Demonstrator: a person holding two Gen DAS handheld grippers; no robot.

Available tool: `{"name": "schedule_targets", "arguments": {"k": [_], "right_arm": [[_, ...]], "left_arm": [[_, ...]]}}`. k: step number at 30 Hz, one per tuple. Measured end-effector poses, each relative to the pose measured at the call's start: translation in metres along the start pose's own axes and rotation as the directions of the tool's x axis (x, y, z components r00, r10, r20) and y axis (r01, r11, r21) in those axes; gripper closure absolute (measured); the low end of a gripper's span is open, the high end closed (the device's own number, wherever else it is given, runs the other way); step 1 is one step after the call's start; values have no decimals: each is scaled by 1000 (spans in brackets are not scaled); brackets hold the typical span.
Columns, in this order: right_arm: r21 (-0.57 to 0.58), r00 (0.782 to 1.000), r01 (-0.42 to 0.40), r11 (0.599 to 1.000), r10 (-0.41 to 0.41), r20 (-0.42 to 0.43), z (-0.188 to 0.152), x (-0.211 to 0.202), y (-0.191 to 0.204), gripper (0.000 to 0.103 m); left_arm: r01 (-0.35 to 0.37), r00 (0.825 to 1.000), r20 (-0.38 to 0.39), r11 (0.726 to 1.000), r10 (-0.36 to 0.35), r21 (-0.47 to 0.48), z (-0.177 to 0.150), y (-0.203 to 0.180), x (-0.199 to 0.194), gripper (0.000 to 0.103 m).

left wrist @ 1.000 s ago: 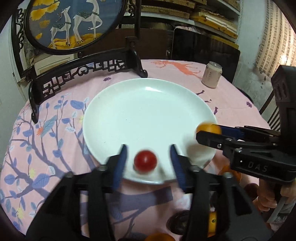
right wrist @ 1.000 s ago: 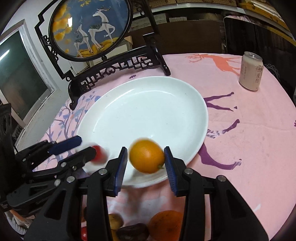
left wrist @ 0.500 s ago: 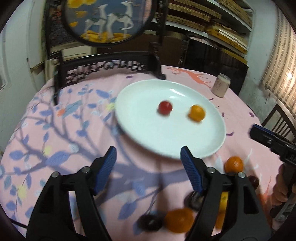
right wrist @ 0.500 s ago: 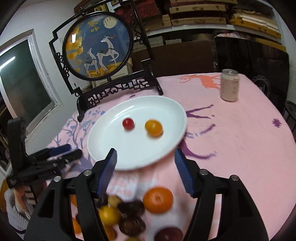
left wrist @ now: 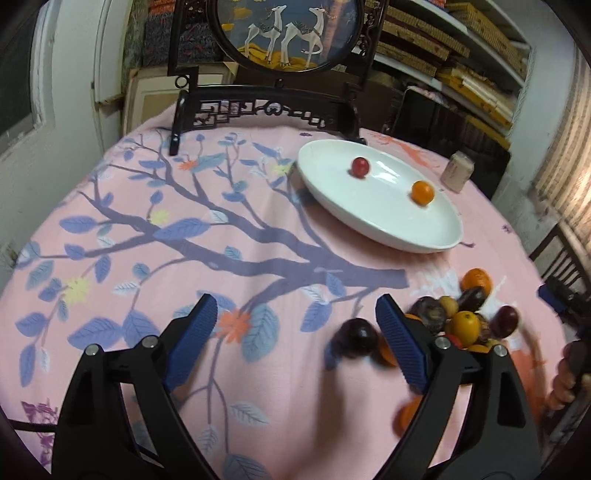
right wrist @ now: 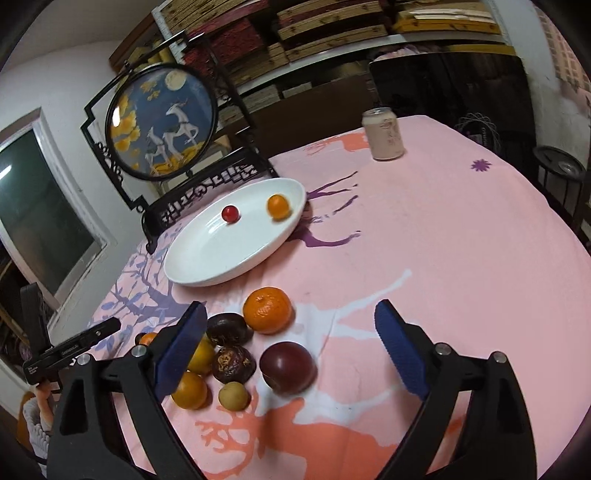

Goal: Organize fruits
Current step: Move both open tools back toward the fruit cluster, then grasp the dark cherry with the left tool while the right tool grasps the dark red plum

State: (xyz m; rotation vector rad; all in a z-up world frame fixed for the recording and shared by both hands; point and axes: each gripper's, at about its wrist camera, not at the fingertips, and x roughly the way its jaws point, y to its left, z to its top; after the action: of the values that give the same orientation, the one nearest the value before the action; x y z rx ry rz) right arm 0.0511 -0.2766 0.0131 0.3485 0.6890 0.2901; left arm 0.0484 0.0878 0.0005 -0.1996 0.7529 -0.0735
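Observation:
A white plate (left wrist: 399,230) (right wrist: 207,266) holds a small red fruit (left wrist: 360,167) (right wrist: 230,213) and a small orange fruit (left wrist: 422,192) (right wrist: 277,206). A pile of loose fruit lies on the pink cloth near me: a large orange (right wrist: 267,309), a dark plum (right wrist: 288,366), wrinkled dark fruits (right wrist: 233,363) and small yellow ones (right wrist: 232,396). The pile also shows in the left wrist view (left wrist: 461,317), with a dark plum (left wrist: 356,338) beside the right finger. My left gripper (left wrist: 295,328) is open and empty. My right gripper (right wrist: 290,347) is open and empty above the pile.
A black carved stand with a round deer painting (left wrist: 284,33) (right wrist: 162,122) stands behind the plate. A pale drink can (right wrist: 384,134) (left wrist: 458,175) sits at the far side. The round table's edge (right wrist: 554,206) falls away at the right.
Both grippers have released their fruit onto the plate, opened wide and pulled back toward me. The red and orange fruits rolled farther into the plate. The fruit pile has come into view.

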Motion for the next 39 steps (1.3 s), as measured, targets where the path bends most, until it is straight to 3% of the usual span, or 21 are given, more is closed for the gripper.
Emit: {"name": "schedule_targets", "arguments": {"k": [3, 10, 12, 13, 15, 18, 20, 22, 26, 30, 36, 39], "right_arm": [[9, 1000, 8, 1000, -9, 9, 1, -2, -3, 11], [19, 1000, 9, 1000, -9, -5, 0, 0, -5, 11], [19, 1000, 9, 1000, -9, -7, 0, 0, -5, 11], [20, 1000, 10, 1000, -10, -8, 0, 0, -5, 11], [22, 1000, 12, 1000, -12, -9, 1, 0, -4, 11], [23, 1000, 12, 1000, -12, -4, 1, -1, -4, 11], [22, 1000, 11, 1000, -10, -5, 1, -1, -4, 11], [19, 1000, 11, 1000, -11, -6, 1, -1, -3, 11], [20, 1000, 17, 1000, -17, -10, 1, 0, -4, 11], [19, 1000, 20, 1000, -20, -10, 1, 0, -5, 11], [20, 1000, 22, 1000, -22, -16, 0, 1, -5, 11], [14, 1000, 23, 1000, -22, -18, 0, 1, -4, 11]], "left_arm": [[17, 1000, -20, 1000, -16, 21, -3, -6, 2, 14], [-19, 996, -81, 993, 29, 120, -12, -25, 16, 13], [-69, 992, -94, 988, 83, 140, -14, -25, 21, 13], [-109, 988, -93, 983, 124, 151, -15, -24, 24, 7], [-169, 983, -47, 973, 178, 156, -12, -21, 20, 6], [-350, 937, 58, 928, 345, 127, -7, -8, 8, 7], [-285, 958, 63, 955, 280, 81, -6, 0, 1, 9], [-227, 972, 77, 969, 221, 95, -7, -5, -4, 9], [-213, 975, 110, 944, 191, 251, -18, -36, -3, 12], [-189, 981, 105, 925, 163, 330, -23, -51, 1, 28], [-40, 999, 3, 919, 43, 391, -31, -56, 8, 57], [-22, 999, -18, 898, 34, 440, -37, -66, 13, 68]]}}
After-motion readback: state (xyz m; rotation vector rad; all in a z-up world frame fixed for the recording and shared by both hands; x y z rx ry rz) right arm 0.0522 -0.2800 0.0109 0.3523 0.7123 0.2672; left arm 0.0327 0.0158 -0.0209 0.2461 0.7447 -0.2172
